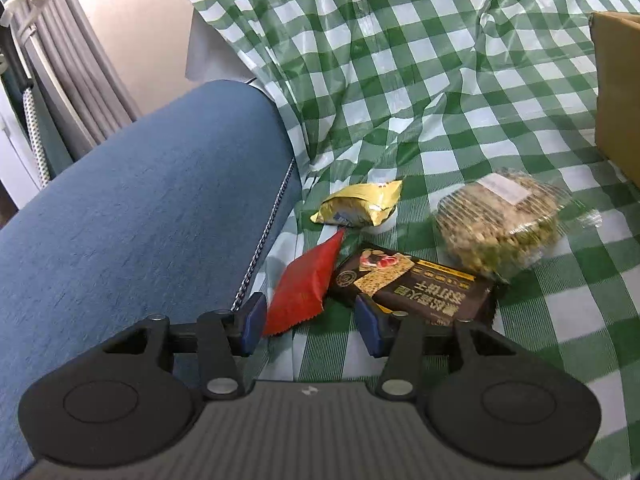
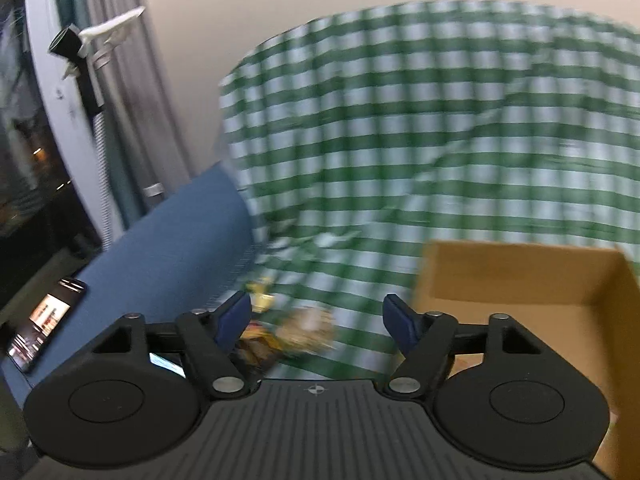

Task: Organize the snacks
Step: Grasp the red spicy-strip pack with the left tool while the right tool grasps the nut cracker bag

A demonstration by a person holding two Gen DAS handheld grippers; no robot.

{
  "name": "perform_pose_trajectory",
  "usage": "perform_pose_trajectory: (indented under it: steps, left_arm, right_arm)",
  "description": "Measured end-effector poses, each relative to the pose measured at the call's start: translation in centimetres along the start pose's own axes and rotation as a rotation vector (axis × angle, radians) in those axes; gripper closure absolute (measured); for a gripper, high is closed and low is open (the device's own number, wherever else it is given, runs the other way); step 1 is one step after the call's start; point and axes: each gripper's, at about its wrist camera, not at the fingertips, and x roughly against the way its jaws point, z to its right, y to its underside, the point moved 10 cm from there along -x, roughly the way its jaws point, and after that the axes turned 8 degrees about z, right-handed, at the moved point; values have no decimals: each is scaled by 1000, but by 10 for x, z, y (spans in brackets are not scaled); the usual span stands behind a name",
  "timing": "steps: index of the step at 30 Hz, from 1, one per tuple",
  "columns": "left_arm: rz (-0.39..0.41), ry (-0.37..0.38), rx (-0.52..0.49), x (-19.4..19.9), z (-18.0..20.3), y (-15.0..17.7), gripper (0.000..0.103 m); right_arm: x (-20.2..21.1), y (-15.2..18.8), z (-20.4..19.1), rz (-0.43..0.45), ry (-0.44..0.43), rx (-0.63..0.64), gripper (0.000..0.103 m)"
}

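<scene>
Several snacks lie on the green checked cloth (image 1: 460, 92): a red packet (image 1: 306, 288), a gold packet (image 1: 360, 205), a dark cracker pack (image 1: 416, 286) and a clear tub of biscuits (image 1: 498, 226). My left gripper (image 1: 311, 322) is open, low over the cloth, with the red packet's near end between its blue fingers. My right gripper (image 2: 318, 320) is open and empty, held higher; its view is blurred. The snacks (image 2: 296, 330) show dimly below it. An open cardboard box (image 2: 532, 284) sits to its right and also shows in the left wrist view (image 1: 618, 92).
A blue sofa arm (image 1: 132, 220) rises just left of the snacks. A lit phone (image 2: 46, 322) lies on it. Grey curtains (image 1: 68, 60) and a window (image 2: 24, 160) stand at the far left. The cloth drapes up over the sofa back.
</scene>
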Motion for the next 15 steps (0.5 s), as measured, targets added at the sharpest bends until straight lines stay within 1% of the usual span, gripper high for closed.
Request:
perform_pose_trajectory:
  steps: [1,2,3,5,6,9,10,11,12,15]
  left_arm:
    - [-9,4,7,-3,-1,2,50]
    - [-19,11,16,-6,-2,4,55]
    - [-27,20,23,-9,-1,6,59]
    - [-30,22,38,-12,-2,6,60]
    - [-27,23,52,-15,-4,5,64]
    - [-27,36,83,-18,-8,4,65]
    - [-29,40,99,-18,-9,4,66]
    - [-30,43,113,-18,-11,4,71]
    - [-26,47,120,-17,-12,3,73]
    - [-34,46,162,-19,-19,4,78]
  right_arm:
    - [-19,-2,-11,-35,-19,8,20]
    - [-35,-1,-19,-65,-29,20,16]
    - [-55,2,-27,-99,-36,38,15]
    - [-92,12,-39,-160,-41,79,14]
    - [-109,18,-42,-186,-34,94,13]
    - [-159,43,-33,-286,47,111,12]
    - [-172,52,-27,-320,81,94,12]
    - [-183,60,-19,-347,120,66,12]
    - [-191,66,-12,-360,142,34,12]
    - [-210,84,-2,-397,149,-30,12]
